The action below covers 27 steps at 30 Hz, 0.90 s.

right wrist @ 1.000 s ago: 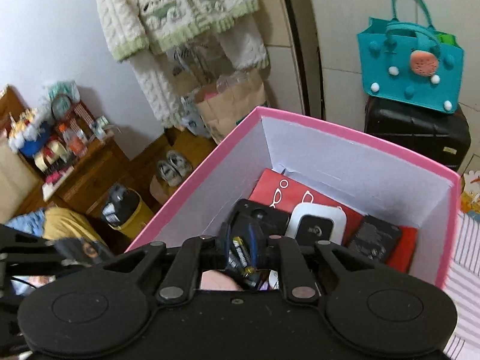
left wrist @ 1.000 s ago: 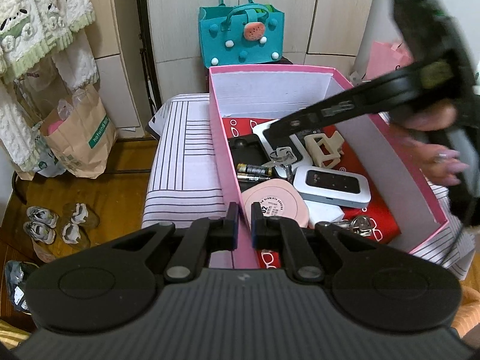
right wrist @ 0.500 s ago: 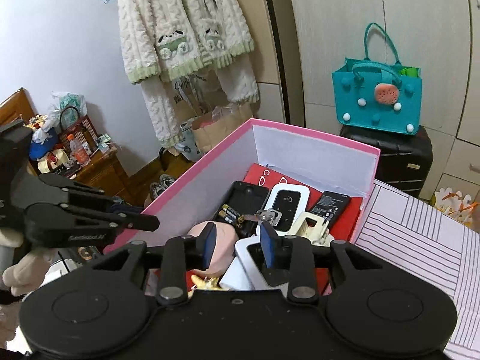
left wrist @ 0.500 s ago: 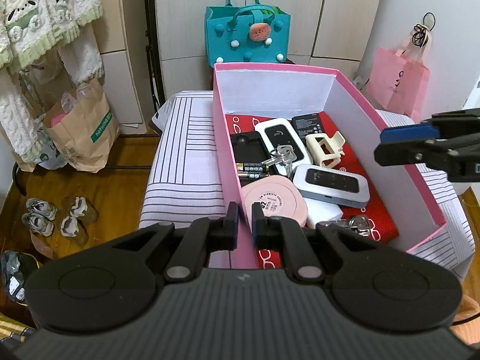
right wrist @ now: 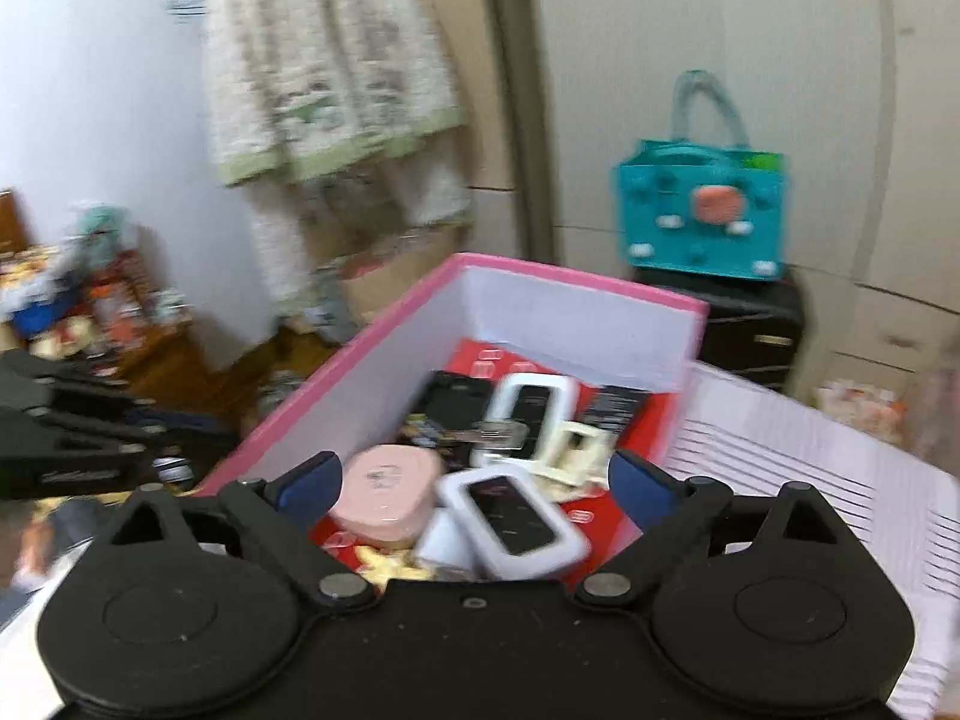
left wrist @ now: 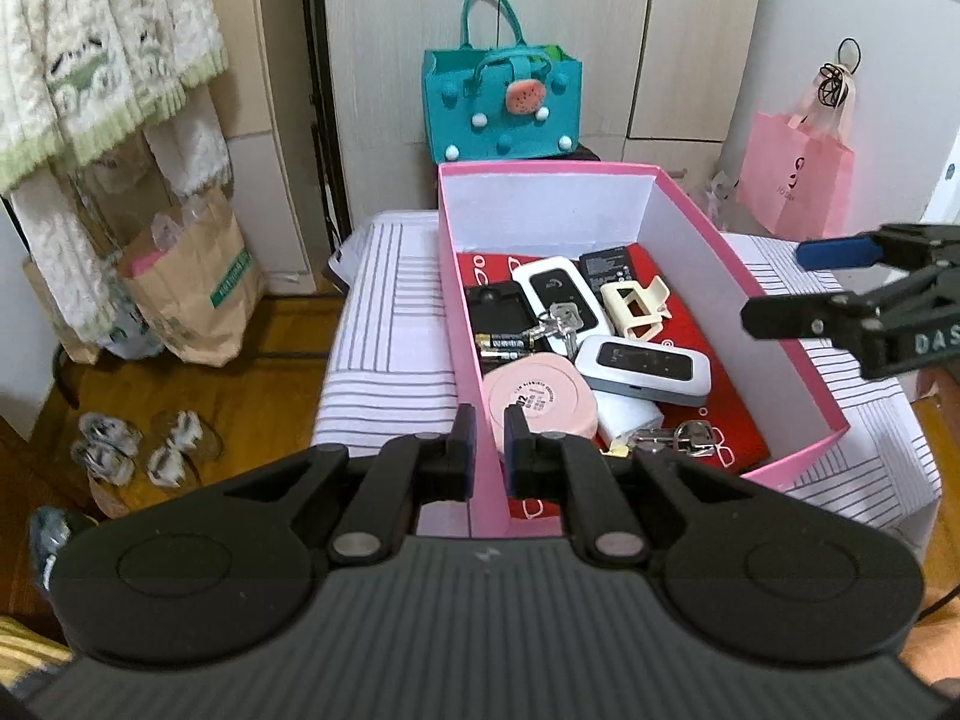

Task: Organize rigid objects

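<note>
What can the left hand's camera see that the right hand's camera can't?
Only the left wrist view shows the pink paper bag and the shoes on the floor. Only the right wrist view shows the cluttered wooden shelf. Both show the pink box, the pink round case inside it, and the teal bag.

matt pink cardboard box, metal keys
</note>
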### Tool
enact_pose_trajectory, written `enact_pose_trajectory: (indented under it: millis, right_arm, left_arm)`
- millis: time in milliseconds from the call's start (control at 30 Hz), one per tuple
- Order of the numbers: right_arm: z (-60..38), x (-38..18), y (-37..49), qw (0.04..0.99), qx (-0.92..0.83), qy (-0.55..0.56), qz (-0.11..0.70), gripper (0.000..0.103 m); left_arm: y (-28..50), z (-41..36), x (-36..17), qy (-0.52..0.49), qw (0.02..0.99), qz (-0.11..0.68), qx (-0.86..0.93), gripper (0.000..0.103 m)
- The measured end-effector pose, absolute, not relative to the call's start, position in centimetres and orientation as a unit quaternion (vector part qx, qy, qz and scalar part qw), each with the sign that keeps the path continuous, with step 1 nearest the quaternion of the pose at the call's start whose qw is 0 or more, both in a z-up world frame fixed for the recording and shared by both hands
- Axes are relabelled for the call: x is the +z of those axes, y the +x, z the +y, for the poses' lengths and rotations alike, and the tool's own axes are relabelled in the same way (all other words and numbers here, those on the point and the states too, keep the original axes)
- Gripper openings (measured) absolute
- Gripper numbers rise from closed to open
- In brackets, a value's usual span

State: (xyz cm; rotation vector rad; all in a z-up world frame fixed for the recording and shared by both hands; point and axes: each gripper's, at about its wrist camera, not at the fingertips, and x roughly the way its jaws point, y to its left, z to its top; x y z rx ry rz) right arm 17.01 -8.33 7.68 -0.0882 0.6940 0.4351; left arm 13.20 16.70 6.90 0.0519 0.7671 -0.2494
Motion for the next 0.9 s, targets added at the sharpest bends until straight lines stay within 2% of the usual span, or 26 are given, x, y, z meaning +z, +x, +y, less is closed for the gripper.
enact_pose_trajectory:
  millis: [133, 400, 500, 567, 633, 700, 767, 900]
  right_arm:
    - [-9.6, 8.6, 15.6, 0.924, 0.200, -0.052, 0.321, 0.098]
    - [-13.2, 9.7, 10.7, 0.953, 0.211, 0.020, 0.217, 0.098]
    - [-13.8, 9.3, 10.8, 0.955, 0.197, 0.032, 0.217, 0.098]
    - [-13.5, 8.7, 10.7, 0.958, 0.173, 0.017, 0.230, 0.098]
    - [-13.0, 8.2, 10.6, 0.958, 0.148, 0.003, 0.246, 0.098]
    - [-12.5, 7.7, 10.2, 0.959, 0.127, -0.003, 0.254, 0.098]
    - [-12.2, 7.3, 9.5, 0.960, 0.113, -0.008, 0.257, 0.099]
    - [-12.5, 7.0, 7.6, 0.960, 0.082, -0.020, 0.266, 0.103]
  left_arm:
    - [12.2, 16.1, 7.6, 0.039, 0.926, 0.353, -0.124, 0.009]
    - [9.8, 15.0, 8.0, 0.016, 0.938, 0.322, -0.127, 0.011]
    - [9.1, 14.7, 7.9, 0.003, 0.939, 0.320, -0.125, 0.015]
    - [8.6, 14.5, 7.9, 0.001, 0.941, 0.318, -0.118, 0.024]
    - [8.0, 14.1, 7.7, 0.003, 0.944, 0.312, -0.106, 0.046]
    - [7.5, 13.7, 7.6, 0.001, 0.946, 0.309, -0.095, 0.055]
    - [7.1, 13.3, 7.4, -0.007, 0.946, 0.309, -0.097, 0.058]
    - [5.8, 12.6, 7.2, -0.014, 0.951, 0.297, -0.087, 0.077]
